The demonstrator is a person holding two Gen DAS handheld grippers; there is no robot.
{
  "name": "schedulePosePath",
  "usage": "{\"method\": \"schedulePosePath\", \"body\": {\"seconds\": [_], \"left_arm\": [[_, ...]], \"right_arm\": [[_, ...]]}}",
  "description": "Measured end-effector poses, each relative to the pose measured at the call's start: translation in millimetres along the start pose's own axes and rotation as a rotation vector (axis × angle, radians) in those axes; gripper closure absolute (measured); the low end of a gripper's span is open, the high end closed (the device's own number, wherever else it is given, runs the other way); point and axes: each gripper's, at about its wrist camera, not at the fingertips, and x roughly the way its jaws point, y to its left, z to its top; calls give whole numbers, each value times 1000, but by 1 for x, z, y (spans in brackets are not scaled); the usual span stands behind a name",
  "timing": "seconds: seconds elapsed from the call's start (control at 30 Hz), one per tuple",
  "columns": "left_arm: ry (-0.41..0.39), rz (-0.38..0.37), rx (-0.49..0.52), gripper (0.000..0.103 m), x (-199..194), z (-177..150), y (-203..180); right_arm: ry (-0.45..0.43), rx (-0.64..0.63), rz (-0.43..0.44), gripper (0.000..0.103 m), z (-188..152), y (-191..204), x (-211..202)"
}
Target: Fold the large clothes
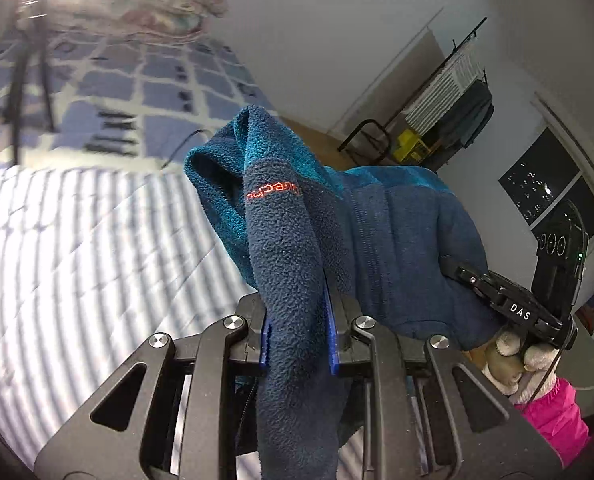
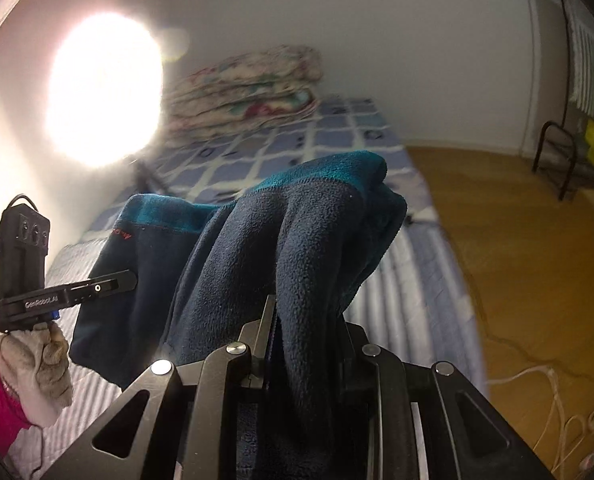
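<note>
A navy and teal fleece jacket point(image 1: 289, 240) with a small red logo hangs in the air between both grippers, above the bed. My left gripper point(image 1: 297, 344) is shut on a thick fold of it. My right gripper point(image 2: 305, 344) is shut on another fold of the fleece jacket point(image 2: 309, 240). The right gripper also shows in the left wrist view point(image 1: 509, 304), held by a gloved hand at the right. The left gripper shows in the right wrist view point(image 2: 57, 296), at the left. The jacket's lower part is hidden behind the gripper bodies.
A bed with a striped sheet point(image 1: 77, 260) and a blue checked cover point(image 2: 329, 136) lies below. A folded floral quilt point(image 2: 249, 88) sits at its head. A bright lamp point(image 2: 101, 88) glares. A clothes rack point(image 1: 449, 92) and wooden floor point(image 2: 517, 260) are on the right.
</note>
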Motion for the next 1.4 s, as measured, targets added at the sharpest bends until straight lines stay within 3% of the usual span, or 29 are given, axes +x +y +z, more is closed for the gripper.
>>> {"method": "schedulePosePath", "body": {"seconds": [0.33, 0.43, 0.53, 0.63, 0.73, 0.83, 1.0, 1.4], "left_arm": [[-9, -5, -4, 84, 94, 25, -11], [-15, 39, -7, 84, 104, 23, 0], [11, 148, -4, 84, 114, 19, 21], [43, 171, -18, 81, 122, 12, 35], [38, 191, -5, 76, 122, 8, 33], [35, 230, 9, 68, 120, 8, 27], [24, 276, 52, 68, 102, 5, 11], [-12, 270, 144, 68, 25, -7, -51]], "right_arm": [[-28, 20, -106, 82, 26, -68, 49], [-7, -15, -137, 82, 24, -75, 70], [43, -41, -220, 81, 17, -86, 89], [89, -14, -286, 73, 12, -105, 105], [111, 4, -310, 67, 5, -114, 111], [105, -2, -317, 66, 5, -114, 106], [81, 14, -374, 63, 10, -113, 91], [10, 13, -352, 64, 19, -76, 20]]}}
